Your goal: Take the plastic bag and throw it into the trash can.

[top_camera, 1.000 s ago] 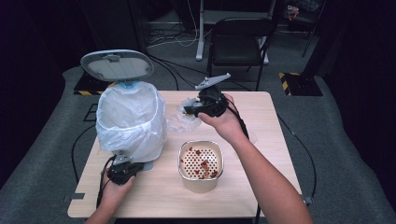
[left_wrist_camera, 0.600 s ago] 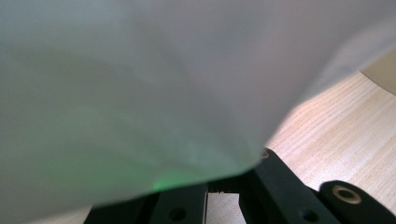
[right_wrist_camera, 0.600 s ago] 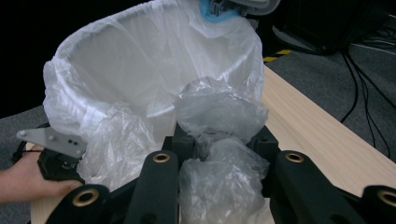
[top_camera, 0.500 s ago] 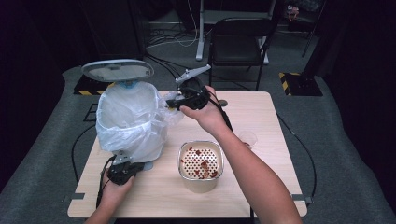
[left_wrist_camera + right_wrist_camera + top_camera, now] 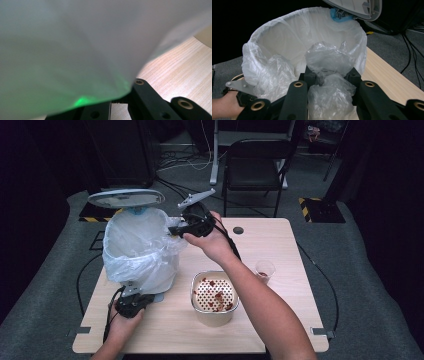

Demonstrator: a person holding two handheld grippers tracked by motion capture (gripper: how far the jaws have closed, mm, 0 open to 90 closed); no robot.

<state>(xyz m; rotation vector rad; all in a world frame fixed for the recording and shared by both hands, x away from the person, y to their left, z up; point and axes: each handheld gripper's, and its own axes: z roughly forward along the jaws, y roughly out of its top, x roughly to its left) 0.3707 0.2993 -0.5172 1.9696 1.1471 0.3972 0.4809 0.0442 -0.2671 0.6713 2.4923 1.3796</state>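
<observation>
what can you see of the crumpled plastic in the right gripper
The crumpled plastic is a clear, thin, wrinkled wad of film, glossy where it catches light. It sits clamped between the black jaws of the right gripper, bulging above them and hanging in a bunch below. It is held at the near rim of the white-lined bin, whose lid stands open, and seems to brush the liner there; real contact can't be told. In the high view it is hidden behind the gripper.

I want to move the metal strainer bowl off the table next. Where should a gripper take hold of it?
Grip the metal strainer bowl by its rim, coming straight down from above. It stands upright with its mouth open, and the side wall looks too wide for the jaws; one jaw inside and one outside the thin rim should fit.
</observation>
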